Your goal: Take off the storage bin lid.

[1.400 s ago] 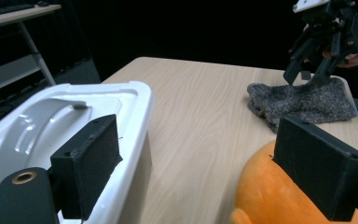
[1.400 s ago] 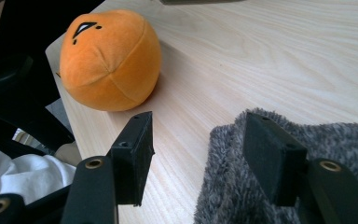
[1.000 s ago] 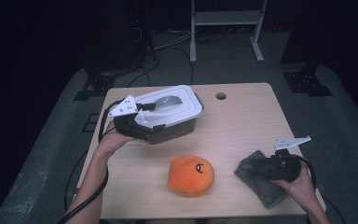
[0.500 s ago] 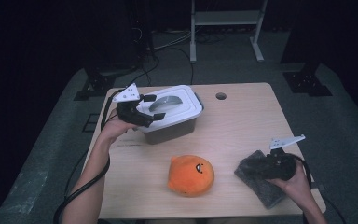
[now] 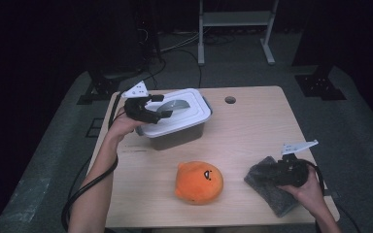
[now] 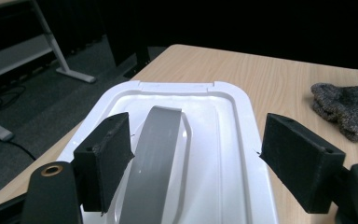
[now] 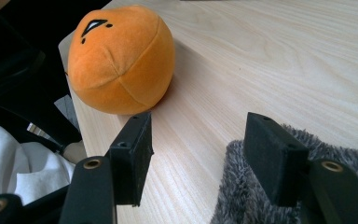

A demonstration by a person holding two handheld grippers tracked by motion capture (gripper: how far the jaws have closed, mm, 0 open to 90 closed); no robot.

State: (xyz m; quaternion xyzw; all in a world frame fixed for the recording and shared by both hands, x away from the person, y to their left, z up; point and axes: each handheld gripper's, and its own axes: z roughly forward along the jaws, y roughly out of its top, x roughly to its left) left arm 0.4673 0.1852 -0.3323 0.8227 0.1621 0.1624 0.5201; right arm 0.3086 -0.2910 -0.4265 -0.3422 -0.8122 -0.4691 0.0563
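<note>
Overhead, one camera looks forward and down on my whole table (image 5: 252,126). My left claw's camera sits close over the white box (image 6: 223,140) — my right's skims low, sharing perhaps the grey cloth (image 7: 261,205).

— Where's the left claw (image 5: 161,108)?
— Raised on a bent forearm, its jaws apart and just closing inward.
— And the right claw (image 5: 278,171)?
— Low, gripped in the right hand (image 5: 307,187), jaws spread wide and level.
</note>
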